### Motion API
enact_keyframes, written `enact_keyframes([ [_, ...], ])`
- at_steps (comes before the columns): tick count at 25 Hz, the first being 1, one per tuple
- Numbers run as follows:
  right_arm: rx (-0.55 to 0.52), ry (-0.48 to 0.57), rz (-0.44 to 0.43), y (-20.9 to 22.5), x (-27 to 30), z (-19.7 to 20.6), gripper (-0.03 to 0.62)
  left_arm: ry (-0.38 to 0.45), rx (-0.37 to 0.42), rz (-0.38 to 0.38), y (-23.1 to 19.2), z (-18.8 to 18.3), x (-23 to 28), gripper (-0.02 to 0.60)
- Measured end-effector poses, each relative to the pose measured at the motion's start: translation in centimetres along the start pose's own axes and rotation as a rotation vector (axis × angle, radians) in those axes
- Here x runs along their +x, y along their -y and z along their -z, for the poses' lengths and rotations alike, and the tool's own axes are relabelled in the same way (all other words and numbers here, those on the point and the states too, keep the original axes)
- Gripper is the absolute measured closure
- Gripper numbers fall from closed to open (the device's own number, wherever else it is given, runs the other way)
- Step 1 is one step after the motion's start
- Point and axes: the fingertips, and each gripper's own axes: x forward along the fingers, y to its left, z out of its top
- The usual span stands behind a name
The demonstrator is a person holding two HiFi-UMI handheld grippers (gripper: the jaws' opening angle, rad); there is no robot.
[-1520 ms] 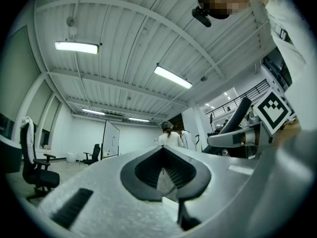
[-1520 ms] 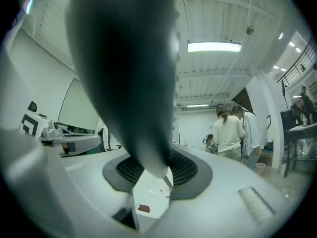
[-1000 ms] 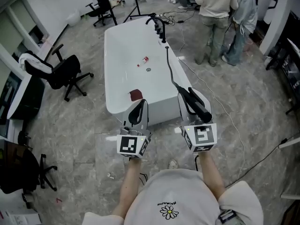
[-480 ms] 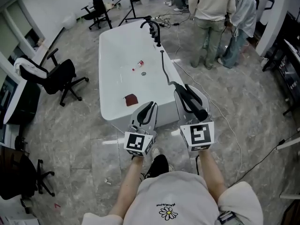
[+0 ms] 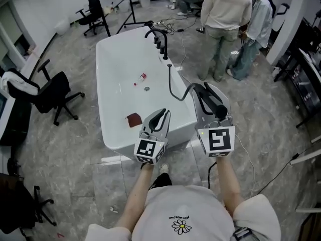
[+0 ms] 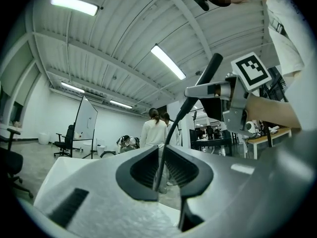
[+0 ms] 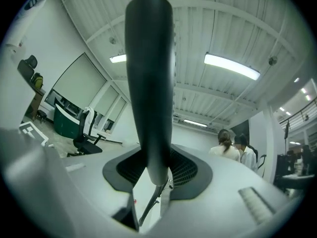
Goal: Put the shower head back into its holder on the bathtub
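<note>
Head view shows the person closer to the bathtub [image 5: 114, 87] than a second ago, with both grippers now over its near end rather than short of it. The right gripper [image 5: 204, 88] pinches the black shower head [image 5: 213, 107] by its handle above the near right rim, well apart from the faucet [image 5: 158, 34] at the far end. The hose [image 5: 170, 82] now curls tighter. The left gripper [image 5: 160, 114] has just been opening; its jaws stand slightly spread and hold nothing.

No wording can be read anywhere. The small print above the flower emblem [image 5: 181, 228] on the person's shirt [image 5: 150, 217] is too tiny to make out.
</note>
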Motion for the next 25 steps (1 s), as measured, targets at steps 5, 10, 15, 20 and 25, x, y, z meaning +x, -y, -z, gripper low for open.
enact_keyframes([
  [5,-0.025,-0.015,-0.008,-1.0,7.0,0.7,0.456,-0.068,-0.015,0.074,-5.2,1.5,4.5,0.457],
  [10,-0.019,-0.077,0.005,-1.0,11.6,3.7,0.456,-0.113,-0.042,0.099,-9.5,3.5,7.5,0.457],
  [15,-0.013,-0.11,0.0,1.0,15.4,7.4,0.456,-0.178,-0.02,0.161,-10.9,7.5,11.6,0.444],
  [20,0.01,-0.117,-0.027,4.9,20.3,10.2,0.456,-0.335,0.001,0.199,-11.7,16.0,16.7,0.402],
  [25,0.028,-0.101,-0.087,9.0,24.7,12.3,0.456,-0.46,-0.083,0.069,-13.5,22.5,20.9,0.395],
])
